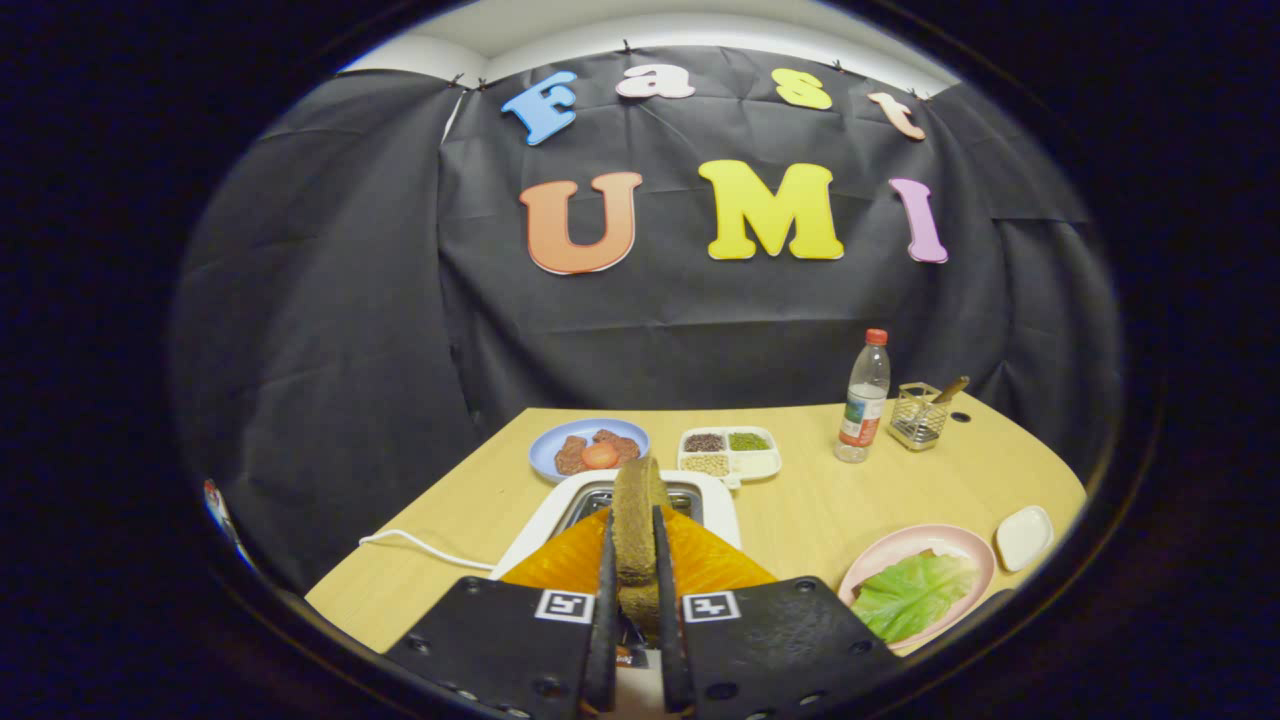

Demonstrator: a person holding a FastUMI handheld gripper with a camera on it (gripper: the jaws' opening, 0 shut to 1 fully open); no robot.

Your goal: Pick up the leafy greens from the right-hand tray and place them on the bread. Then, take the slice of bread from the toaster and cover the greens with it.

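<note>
While the gripper (pixel 634 560) hangs just over the white toaster (pixel 715 497), its two fingers (pixel 606 600) are pressed in on a brown slice of bread (pixel 637 520), one on each face. The slice stands upright on edge between them, its top reaching above the fingertips and in front of the toaster's slot. An orange sheet (pixel 705 562) shows on either side of the fingers, over the toaster's near end. A white cord (pixel 420 546) trails from the toaster across the pale wooden surface (pixel 800 510).

Off to the right of the fingers sits a pink plate (pixel 940 545) with the leafy greens (pixel 912 592) lying on it; a bit of bread peeks out at their far edge. Just beyond that plate is a small white dish (pixel 1024 537).

Past the toaster are a blue plate (pixel 560 440) holding brown pieces and a tomato slice (pixel 600 455), and a white divided tray (pixel 730 452) of grains and beans. Farther right stand a clear bottle (pixel 864 400) with a red cap and a wire holder (pixel 918 415).
</note>
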